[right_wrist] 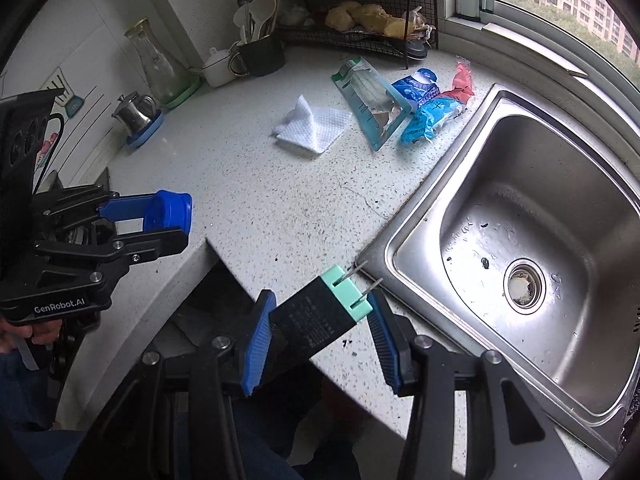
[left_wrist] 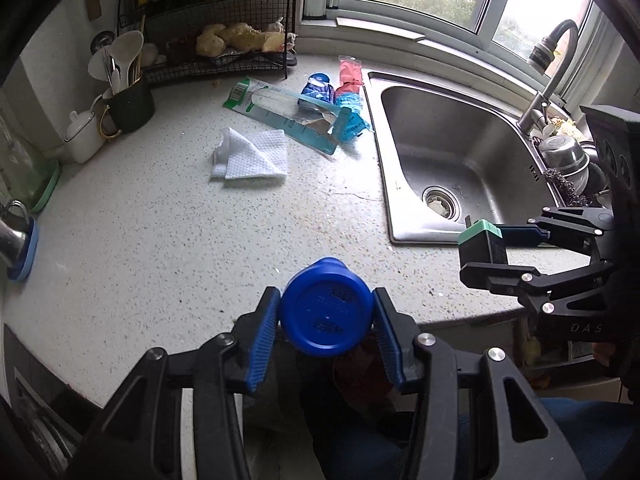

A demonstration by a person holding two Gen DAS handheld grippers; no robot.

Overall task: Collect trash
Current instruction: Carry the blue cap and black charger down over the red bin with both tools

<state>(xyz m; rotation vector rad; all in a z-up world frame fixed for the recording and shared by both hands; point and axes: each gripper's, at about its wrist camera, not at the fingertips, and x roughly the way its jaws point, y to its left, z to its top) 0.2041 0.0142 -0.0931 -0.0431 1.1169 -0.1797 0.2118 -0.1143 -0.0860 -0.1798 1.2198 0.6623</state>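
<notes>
Left gripper (left_wrist: pixel 326 316) pinches blue cap (left_wrist: pixel 325 312) over counter's (left_wrist: pixel 160 240) front edge. Right gripper (right_wrist: pixel 320 314) clamps black plug (right_wrist: pixel 320 312) (green face, two prongs) near sink's (right_wrist: pixel 420 216) front corner. Wrappers (left_wrist: pixel 320 108), tissue (left_wrist: pixel 252 156) lie toward counter's back edge.

both grippers, left gripper (left_wrist: pixel 326 312) and right gripper (right_wrist: pixel 320 312), tilt downward, jaws clamped.

Black left claw (left_wrist: pixel 326 316) and right claw (right_wrist: pixel 316 318), blue ribbed pads, silver screws.
</notes>
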